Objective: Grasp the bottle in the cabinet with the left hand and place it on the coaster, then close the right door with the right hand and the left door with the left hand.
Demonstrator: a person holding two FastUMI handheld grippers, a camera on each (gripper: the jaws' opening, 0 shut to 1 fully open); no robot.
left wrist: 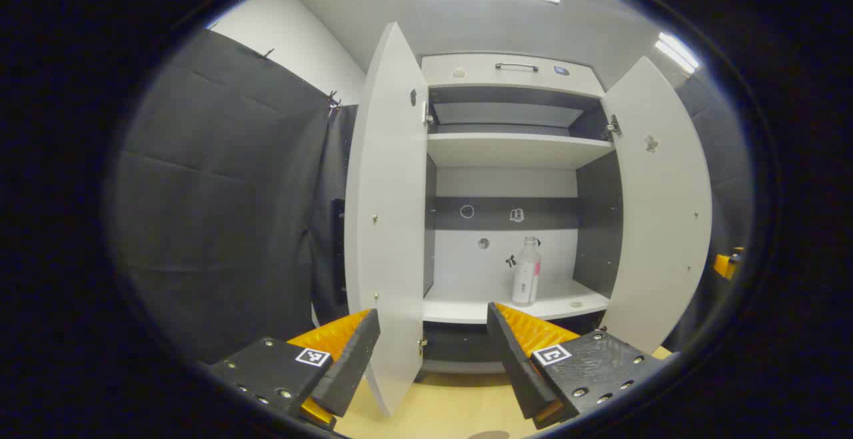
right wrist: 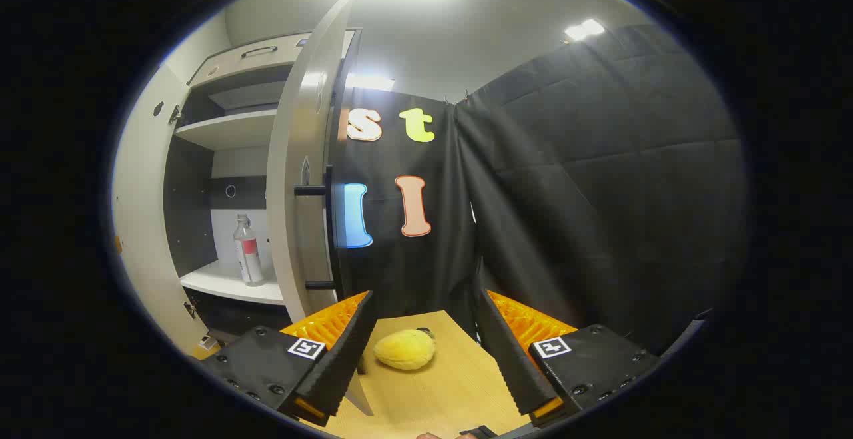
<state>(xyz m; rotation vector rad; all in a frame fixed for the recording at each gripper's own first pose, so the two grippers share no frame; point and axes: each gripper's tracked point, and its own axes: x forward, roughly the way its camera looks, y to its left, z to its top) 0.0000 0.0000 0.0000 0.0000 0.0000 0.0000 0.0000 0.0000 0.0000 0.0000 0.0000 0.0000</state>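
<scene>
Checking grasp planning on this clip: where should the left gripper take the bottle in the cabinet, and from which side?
Probably around the bottle's straight labelled body, coming straight in from the open cabinet front. It stands upright and alone on the lower shelf, and the left gripper is already open.

No text on the bottle (left wrist: 526, 272) label is legible.

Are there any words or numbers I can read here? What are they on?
Bottle label: too small and blurred to read.
Square markers on the left tongs and right tongs: black-and-white patterns, no words.
Stickers inside the cabinet: little shapes, no readable text.
</scene>
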